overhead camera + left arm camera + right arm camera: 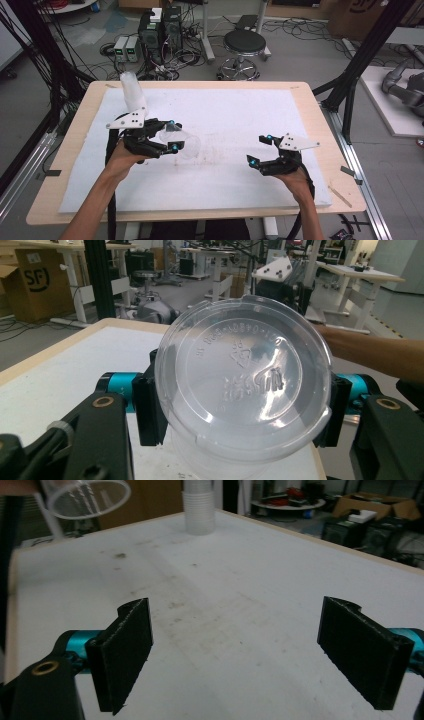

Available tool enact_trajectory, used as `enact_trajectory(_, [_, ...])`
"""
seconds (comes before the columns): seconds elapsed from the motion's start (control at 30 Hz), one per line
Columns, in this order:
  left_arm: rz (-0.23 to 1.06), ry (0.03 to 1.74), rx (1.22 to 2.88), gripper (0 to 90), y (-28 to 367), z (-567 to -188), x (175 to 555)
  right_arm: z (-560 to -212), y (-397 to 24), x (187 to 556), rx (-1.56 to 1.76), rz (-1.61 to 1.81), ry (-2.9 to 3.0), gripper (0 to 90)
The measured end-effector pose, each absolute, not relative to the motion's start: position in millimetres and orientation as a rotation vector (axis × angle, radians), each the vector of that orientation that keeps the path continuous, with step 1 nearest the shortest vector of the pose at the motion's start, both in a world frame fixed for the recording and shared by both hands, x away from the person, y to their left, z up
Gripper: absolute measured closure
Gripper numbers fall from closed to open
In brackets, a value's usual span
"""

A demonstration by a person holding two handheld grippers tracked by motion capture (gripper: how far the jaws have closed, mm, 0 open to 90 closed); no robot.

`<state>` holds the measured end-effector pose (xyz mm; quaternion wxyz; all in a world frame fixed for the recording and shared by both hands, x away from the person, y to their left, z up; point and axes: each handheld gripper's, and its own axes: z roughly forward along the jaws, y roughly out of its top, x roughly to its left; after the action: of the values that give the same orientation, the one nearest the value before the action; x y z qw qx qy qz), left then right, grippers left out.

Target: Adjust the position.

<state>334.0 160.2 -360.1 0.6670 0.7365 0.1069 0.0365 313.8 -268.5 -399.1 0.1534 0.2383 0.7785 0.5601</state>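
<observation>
My left gripper (173,134) is shut on a clear plastic cup (184,144), held on its side above the white mat (240,110) at the left. In the left gripper view the cup's round base (245,385) faces the camera, and both black pads (149,412) press its sides. A tall stack of clear cups (131,90) stands at the mat's back left. At the right my right gripper (260,149) hovers open, with nothing between its jaws. Its own view has the gripper (245,650) over bare mat, the held cup (85,497) at the upper left and the stack (199,507) behind.
The mat covers a wooden table (300,87). Behind the table's far edge are a black stool (244,45) and computer boxes (160,30) among cables on the floor. Black frame posts (360,60) rise at both sides. The mat has faint brown stains (175,605).
</observation>
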Motion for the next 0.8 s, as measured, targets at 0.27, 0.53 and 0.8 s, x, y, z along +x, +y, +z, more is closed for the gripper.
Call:
enact_trajectory(0.27, [0.072,0.236,1.673,38.8,154,-364,334,-373,-261,322,0.494,1.664,2.37,14.5])
enact_trajectory(0.53, [0.064,0.234,1.659,39.0,151,-367,335,-363,-250,331,0.388,1.706,2.443,14.5])
enact_trajectory(0.8, [0.056,0.224,1.647,39.5,141,-365,332,-352,-222,344,0.274,1.796,2.47,14.5])
